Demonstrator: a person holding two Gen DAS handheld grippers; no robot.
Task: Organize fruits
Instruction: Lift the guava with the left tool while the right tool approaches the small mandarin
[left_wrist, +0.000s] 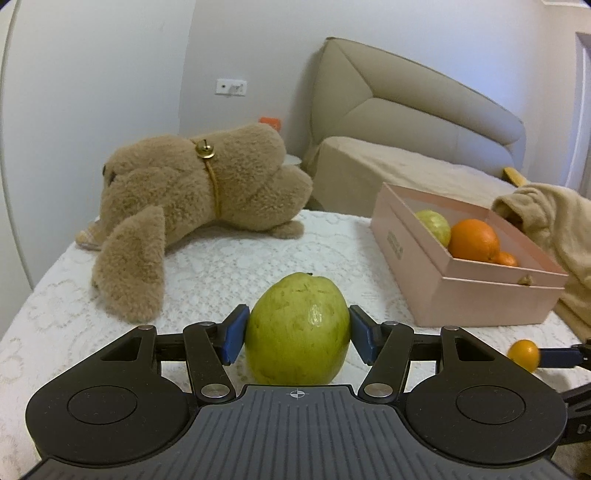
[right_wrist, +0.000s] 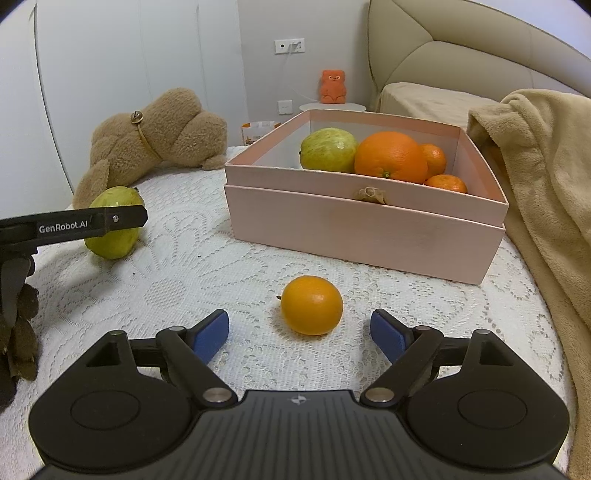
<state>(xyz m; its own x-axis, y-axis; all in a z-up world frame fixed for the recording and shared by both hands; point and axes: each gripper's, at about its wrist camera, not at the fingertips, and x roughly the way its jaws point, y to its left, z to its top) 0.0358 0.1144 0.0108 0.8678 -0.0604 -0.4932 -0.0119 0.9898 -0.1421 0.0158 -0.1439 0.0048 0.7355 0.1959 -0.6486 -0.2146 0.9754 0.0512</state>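
The left gripper (left_wrist: 297, 334) pinches the guava (left_wrist: 297, 328) on the cloth — smooth skin, it could squirt out. Right gripper (right_wrist: 299, 328) spread, tangerine (right_wrist: 311, 305) just ahead — a nudge rolls it toward the box (right_wrist: 364, 225).

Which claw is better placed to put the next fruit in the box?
Left. The left claw already has its pads against the green guava; the right claw stands open, short of the small orange. The pink box is close.

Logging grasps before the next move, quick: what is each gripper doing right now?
Left gripper: closed on the green guava, pads against both its sides.
Right gripper: open, holding nothing; the small orange sits just ahead of its pads, untouched.
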